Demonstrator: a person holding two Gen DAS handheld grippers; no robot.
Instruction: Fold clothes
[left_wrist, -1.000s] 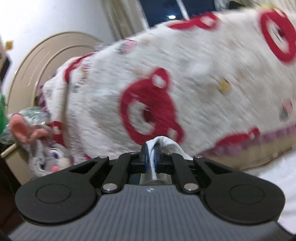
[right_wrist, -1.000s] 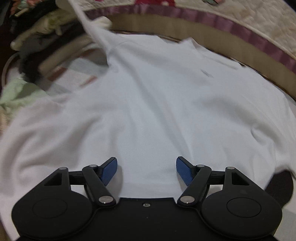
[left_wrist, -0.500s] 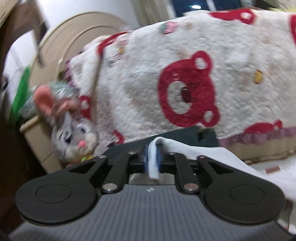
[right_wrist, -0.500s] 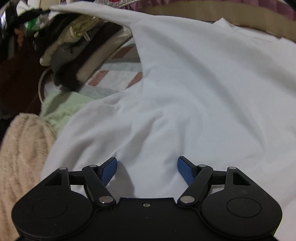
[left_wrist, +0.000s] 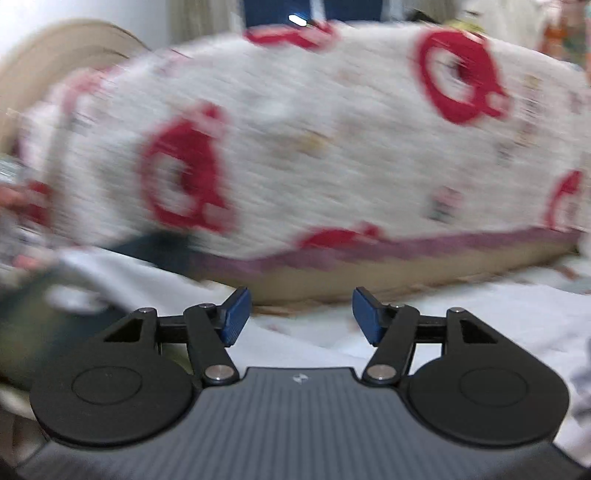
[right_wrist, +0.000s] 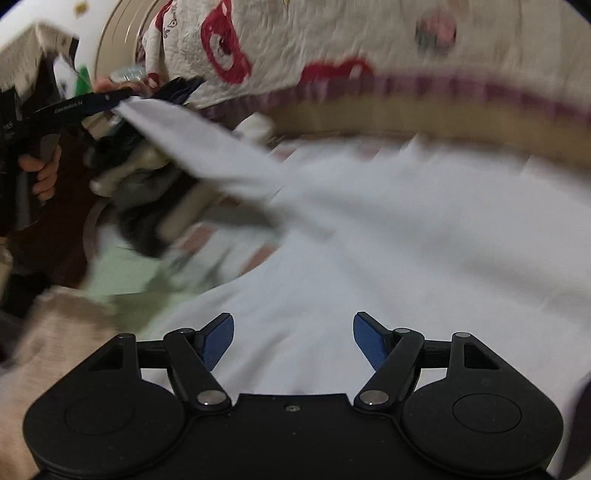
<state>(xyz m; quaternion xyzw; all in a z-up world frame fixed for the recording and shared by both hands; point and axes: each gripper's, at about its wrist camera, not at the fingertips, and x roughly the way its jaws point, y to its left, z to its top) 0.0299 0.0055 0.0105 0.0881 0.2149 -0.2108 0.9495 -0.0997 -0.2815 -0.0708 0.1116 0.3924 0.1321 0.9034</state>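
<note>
Left gripper (left_wrist: 299, 314): fingers spread apart, and they have just been opening; nothing sits between the blue pads (left_wrist: 234, 314) in its own view, only white cloth lying beyond them.
Left gripper from the right wrist view: far off at upper left (right_wrist: 122, 98), a hand (right_wrist: 44, 173) on its grip, and the tip of a white sleeve (right_wrist: 207, 147) meets it there; blur hides whether cloth is still pinched, so I cannot tell from here.
Right gripper (right_wrist: 293, 341): fingers released, wide apart, hovering over the cloth and gripping nothing.
White shirt (right_wrist: 406, 251): spread across the bed, filling the middle and right of the right wrist view, its sleeve stretched up and to the left off the body.
Quilt (left_wrist: 314, 147): white with red bear faces and a purple border, heaped behind the shirt.
Clothes pile (right_wrist: 140, 192): dark and beige garments bunched to the left of the shirt, under the lifted sleeve.
Picture quality: heavy smear in both views.
</note>
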